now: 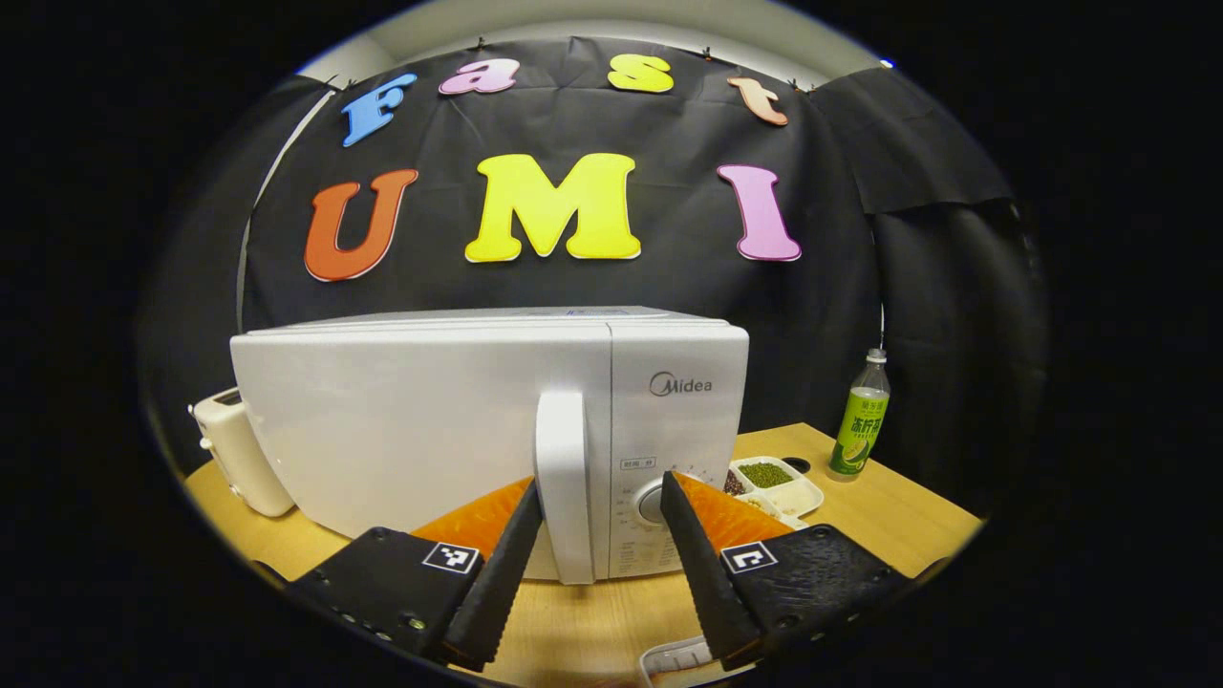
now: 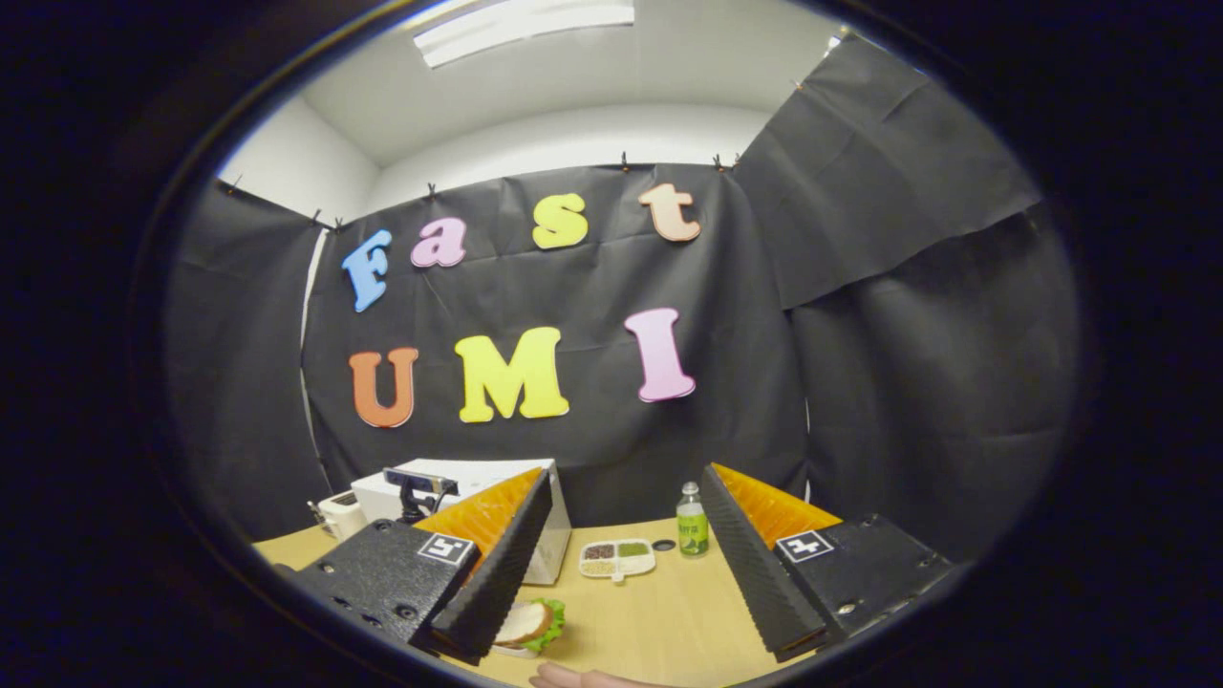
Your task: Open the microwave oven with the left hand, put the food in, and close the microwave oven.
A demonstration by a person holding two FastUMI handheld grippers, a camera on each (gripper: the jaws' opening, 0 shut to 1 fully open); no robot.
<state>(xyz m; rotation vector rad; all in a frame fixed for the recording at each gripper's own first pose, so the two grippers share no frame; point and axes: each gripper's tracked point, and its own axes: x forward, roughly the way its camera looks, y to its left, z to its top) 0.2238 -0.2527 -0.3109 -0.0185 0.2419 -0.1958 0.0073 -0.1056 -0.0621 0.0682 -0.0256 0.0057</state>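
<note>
The brand "Midea" stands on the microwave oven [image 1: 487, 430]'s control panel, above and just right of the left claw [image 1: 600, 502]. Small panel markings are unreadable. The bottle [image 1: 860, 420], far right of that claw, carries illegible print.

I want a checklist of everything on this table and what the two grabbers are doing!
Surface: wooden table, tidy.
Job's things: white microwave, door closed, handle upright; sandwich on a plate near the right gripper.
Clutter: toaster, divided snack tray, green bottle.
Grippers: left gripper open, fingers either side of the handle, not pressing; right gripper open, holding nothing.
Cables: nothing seen.
Surroundings: black cloth wall; a hand at the bottom edge.
</note>
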